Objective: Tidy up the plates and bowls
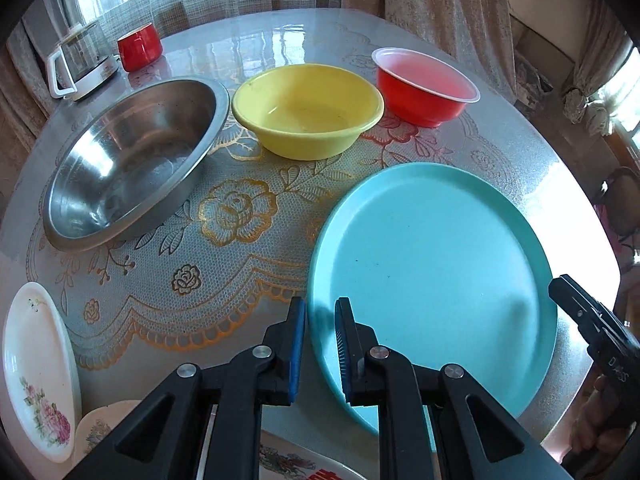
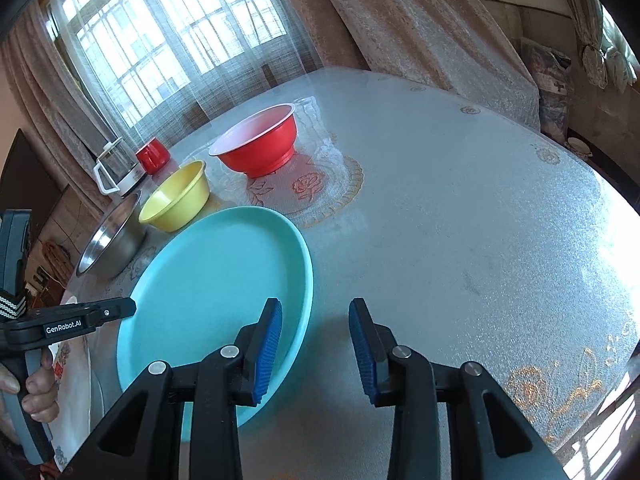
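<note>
A round table (image 1: 248, 288) with a gold-flowered lace cover stands before a curtained window (image 2: 160, 32). In the left wrist view, three bowls sit in a row across the upper half: a steel bowl (image 1: 132, 160) at left, a yellow bowl (image 1: 306, 110) at centre, a red bowl (image 1: 426, 86) at right. A red cup (image 1: 140, 46) and a glass kettle (image 1: 82, 60) occupy the upper left. The teal plate (image 1: 436, 280) fills the lower right. A white floral plate (image 1: 38, 372) lies at the lower left edge.

The left gripper (image 1: 322, 350) straddles the near left rim of the teal plate, one pad outside and one inside, jaws closed on the rim. The right gripper (image 2: 316, 350) straddles the plate's right rim in its own view; its jaws stand apart, pads not pressing. A hand (image 2: 34, 384) holds the left gripper's handle.
</note>
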### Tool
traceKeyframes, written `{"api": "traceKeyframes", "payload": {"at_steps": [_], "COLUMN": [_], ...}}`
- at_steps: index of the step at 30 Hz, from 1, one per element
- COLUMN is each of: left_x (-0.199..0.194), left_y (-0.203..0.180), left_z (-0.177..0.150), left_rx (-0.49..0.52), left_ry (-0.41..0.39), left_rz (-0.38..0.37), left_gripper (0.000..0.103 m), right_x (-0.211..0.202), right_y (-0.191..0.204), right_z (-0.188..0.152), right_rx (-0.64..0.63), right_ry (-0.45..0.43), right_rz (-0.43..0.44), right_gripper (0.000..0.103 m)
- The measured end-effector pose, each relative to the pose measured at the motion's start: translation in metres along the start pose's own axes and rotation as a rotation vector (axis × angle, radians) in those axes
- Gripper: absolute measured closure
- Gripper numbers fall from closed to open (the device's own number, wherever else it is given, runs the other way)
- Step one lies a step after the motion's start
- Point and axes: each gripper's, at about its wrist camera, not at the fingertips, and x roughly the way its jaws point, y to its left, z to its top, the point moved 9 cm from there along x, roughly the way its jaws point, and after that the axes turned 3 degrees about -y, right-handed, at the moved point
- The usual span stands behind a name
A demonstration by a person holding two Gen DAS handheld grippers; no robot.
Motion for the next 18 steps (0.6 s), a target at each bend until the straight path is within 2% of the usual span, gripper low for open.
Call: {"api": "traceKeyframes", "payload": {"at_steps": [1, 2, 5, 18], "left_x": [0.001, 0.001, 0.001, -0.002], "left_y": [-0.001, -0.001, -0.001, 0.027], "left_z": [0.001, 0.001, 0.001, 0.002], "left_rx": [0.017, 0.031, 0.044, 0.014], "left_ry": [-0.009, -0.018, -0.027, -0.038], "left_rz": [0.007, 0.012, 0.019, 0.079], "left_gripper": [0.087, 0.088, 0.089, 0.09], "right_x": [0.001, 0.003, 0.007, 0.018], "right_y": [0.0, 0.002, 0.009, 0.033], "right_z": [0.0, 0.0, -0.002, -0.003], "right_rx": [-0.005, -0.013, -0.045, -0.064], "right_ry": [0.003, 0.004, 0.013, 0.046], "right_rz": [-0.004, -0.009, -0.002, 0.036], "right_gripper": [0.073, 0.082, 0.091, 0.091]}}
